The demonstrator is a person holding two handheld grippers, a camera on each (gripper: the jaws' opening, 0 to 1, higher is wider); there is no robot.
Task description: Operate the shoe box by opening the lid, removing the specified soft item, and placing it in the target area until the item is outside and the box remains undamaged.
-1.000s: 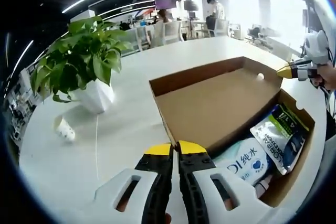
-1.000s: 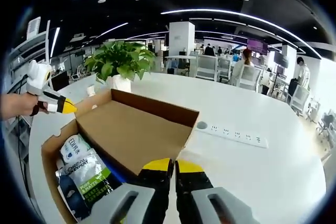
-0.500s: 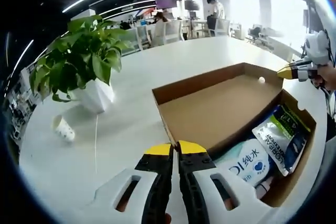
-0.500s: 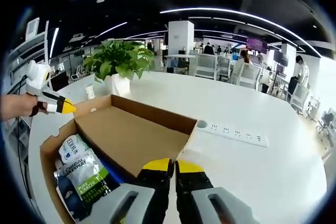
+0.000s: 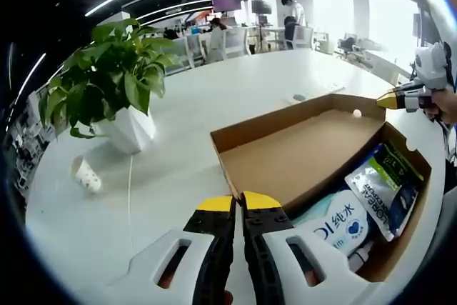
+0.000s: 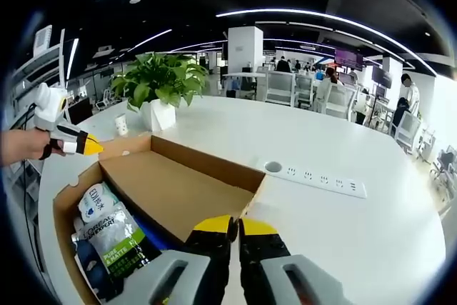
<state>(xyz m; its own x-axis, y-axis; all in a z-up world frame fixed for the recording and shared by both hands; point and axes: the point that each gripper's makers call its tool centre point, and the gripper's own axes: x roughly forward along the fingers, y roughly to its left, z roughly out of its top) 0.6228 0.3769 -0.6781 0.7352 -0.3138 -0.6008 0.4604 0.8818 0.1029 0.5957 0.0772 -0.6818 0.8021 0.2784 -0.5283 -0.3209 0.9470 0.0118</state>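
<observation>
Potted plant (image 5: 114, 87), paper cup (image 5: 86, 175), power strip (image 6: 314, 176), white table (image 5: 164, 176)

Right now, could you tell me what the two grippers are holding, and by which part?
Both grip the open box lid: the left gripper and the right gripper are each shut on the lid's free edge, at opposite corners.

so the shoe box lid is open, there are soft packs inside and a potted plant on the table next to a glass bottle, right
Not quite: beside the potted plant lies a small paper cup, not a glass bottle, as the left gripper view shows. The rest holds: the shoe box has its lid open, with soft packs inside, on the table.
</observation>
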